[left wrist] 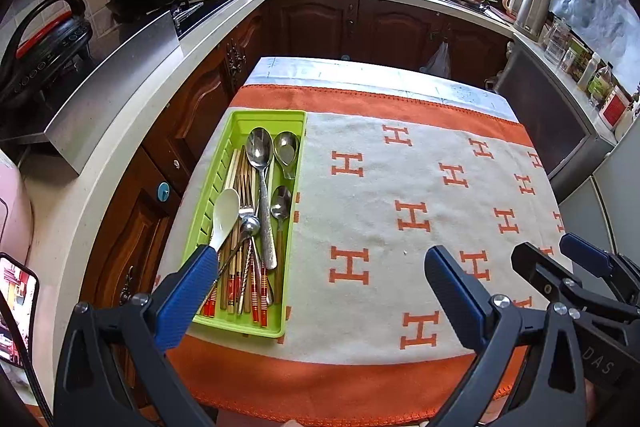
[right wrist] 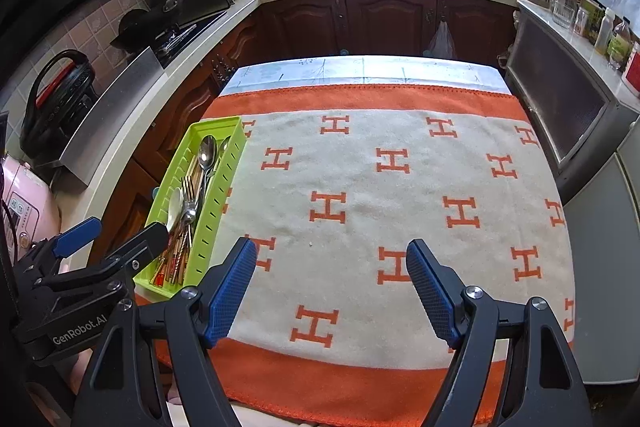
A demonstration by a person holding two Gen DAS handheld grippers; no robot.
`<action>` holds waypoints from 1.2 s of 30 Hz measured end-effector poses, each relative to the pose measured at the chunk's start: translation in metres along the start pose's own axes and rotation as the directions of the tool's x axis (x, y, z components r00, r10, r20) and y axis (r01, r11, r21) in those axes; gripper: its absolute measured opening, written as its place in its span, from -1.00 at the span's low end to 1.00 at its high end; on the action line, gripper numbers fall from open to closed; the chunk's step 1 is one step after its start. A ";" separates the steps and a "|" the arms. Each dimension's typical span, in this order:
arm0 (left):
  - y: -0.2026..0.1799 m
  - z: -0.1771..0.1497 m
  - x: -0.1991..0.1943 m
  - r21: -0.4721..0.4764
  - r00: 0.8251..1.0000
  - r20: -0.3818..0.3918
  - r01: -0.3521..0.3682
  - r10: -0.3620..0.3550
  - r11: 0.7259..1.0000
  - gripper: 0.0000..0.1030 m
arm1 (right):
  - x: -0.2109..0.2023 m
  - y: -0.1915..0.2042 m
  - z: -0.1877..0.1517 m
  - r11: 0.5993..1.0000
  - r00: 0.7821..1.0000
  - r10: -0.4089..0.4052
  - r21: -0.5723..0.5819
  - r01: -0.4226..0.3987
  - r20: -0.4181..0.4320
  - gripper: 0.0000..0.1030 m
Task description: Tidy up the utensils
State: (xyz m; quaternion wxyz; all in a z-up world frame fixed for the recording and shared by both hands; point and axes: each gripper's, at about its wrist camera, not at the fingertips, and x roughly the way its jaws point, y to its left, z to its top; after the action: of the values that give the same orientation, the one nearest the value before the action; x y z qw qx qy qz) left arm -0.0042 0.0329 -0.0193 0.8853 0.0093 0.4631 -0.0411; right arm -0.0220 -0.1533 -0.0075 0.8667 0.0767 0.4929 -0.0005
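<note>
Utensils lying gathered in green tray [left wrist: 240, 119], left of frame, on orange-white cloth [left wrist: 400, 187]. Left gripper [left wrist: 320, 291] and right gripper [right wrist: 332, 283] both hanging spread, pinching nothing. Sorting seemingly finishing; next move likely needing only checking for strays.

The cloth [right wrist: 360, 187] bore repeated orange "H" marks; the left gripper [right wrist: 116, 233] read "GenRobot.AI"; the right gripper [left wrist: 556, 259] showed "DAS".

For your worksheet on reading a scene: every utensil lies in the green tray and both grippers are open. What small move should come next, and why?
Probably draw both grippers clear. The green tray holds all the utensils, the blanket is bare, and the left gripper and right gripper hold nothing.
</note>
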 end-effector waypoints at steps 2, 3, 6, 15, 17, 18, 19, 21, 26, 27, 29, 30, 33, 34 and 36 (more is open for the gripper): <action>-0.001 0.000 0.000 0.002 1.000 0.001 0.001 -0.001 1.000 0.98 | -0.002 -0.001 0.000 1.000 1.000 0.002 0.000 -0.002 0.006 0.53; -0.001 -0.001 -0.001 0.000 1.000 0.001 0.000 0.000 1.000 0.98 | -0.002 -0.001 0.000 1.000 1.000 0.003 0.002 -0.003 0.010 0.53; -0.001 -0.001 -0.001 -0.001 1.000 0.001 0.000 0.000 1.000 0.98 | -0.004 -0.002 -0.001 1.000 1.000 0.002 0.004 -0.002 0.018 0.53; -0.002 -0.001 -0.001 0.000 1.000 0.002 -0.003 0.003 1.000 0.98 | -0.005 -0.004 -0.001 1.000 1.000 0.002 0.007 -0.002 0.021 0.53; -0.003 -0.001 -0.001 0.001 1.000 0.000 -0.004 0.004 1.000 0.98 | -0.005 -0.005 -0.002 1.000 1.000 0.000 0.009 -0.001 0.021 0.53; -0.003 -0.001 -0.001 0.002 1.000 -0.001 -0.004 0.004 1.000 0.98 | -0.005 -0.005 -0.003 1.000 1.000 0.000 0.010 -0.001 0.020 0.53; -0.004 -0.001 -0.001 0.002 1.000 -0.002 -0.005 0.005 1.000 0.98 | -0.005 -0.005 -0.002 1.000 1.000 0.001 0.011 -0.001 0.019 0.53; -0.004 -0.001 -0.001 0.004 1.000 -0.003 -0.005 0.005 1.000 0.98 | -0.006 -0.006 -0.004 1.000 1.000 0.001 0.016 -0.001 0.019 0.53; -0.005 -0.001 0.002 0.007 1.000 -0.008 -0.003 0.003 1.000 0.98 | -0.006 -0.007 -0.004 1.000 1.000 -0.002 0.018 0.001 0.017 0.53; -0.005 -0.001 0.002 0.007 1.000 -0.009 -0.003 0.003 1.000 0.98 | -0.005 -0.007 -0.004 1.000 1.000 -0.002 0.019 0.001 0.017 0.53; -0.005 -0.001 0.002 0.007 1.000 -0.008 -0.003 0.003 1.000 0.98 | -0.005 -0.007 -0.004 1.000 1.000 -0.001 0.018 0.001 0.017 0.53; -0.005 -0.002 0.002 0.007 1.000 -0.008 -0.003 0.003 1.000 0.98 | -0.005 -0.007 -0.004 1.000 1.000 0.000 0.019 0.000 0.016 0.53; -0.005 -0.001 0.002 0.009 1.000 -0.006 0.000 0.000 1.000 0.98 | -0.006 -0.008 -0.004 1.000 1.000 -0.002 0.017 0.001 0.019 0.53; -0.005 -0.001 0.002 0.011 1.000 -0.006 0.001 -0.001 1.000 0.98 | -0.005 -0.008 -0.005 1.000 1.000 -0.004 0.019 0.003 0.021 0.53; -0.006 -0.001 0.003 0.012 1.000 -0.005 0.002 -0.002 1.000 0.98 | -0.006 -0.008 -0.007 1.000 1.000 -0.007 0.023 0.007 0.024 0.53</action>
State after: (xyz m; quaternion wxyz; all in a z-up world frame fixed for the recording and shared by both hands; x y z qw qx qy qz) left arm -0.0039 0.0273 -0.0220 0.8839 0.0141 0.4652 -0.0447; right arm -0.0317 -0.1610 -0.0073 0.8717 0.0851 0.4826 -0.0102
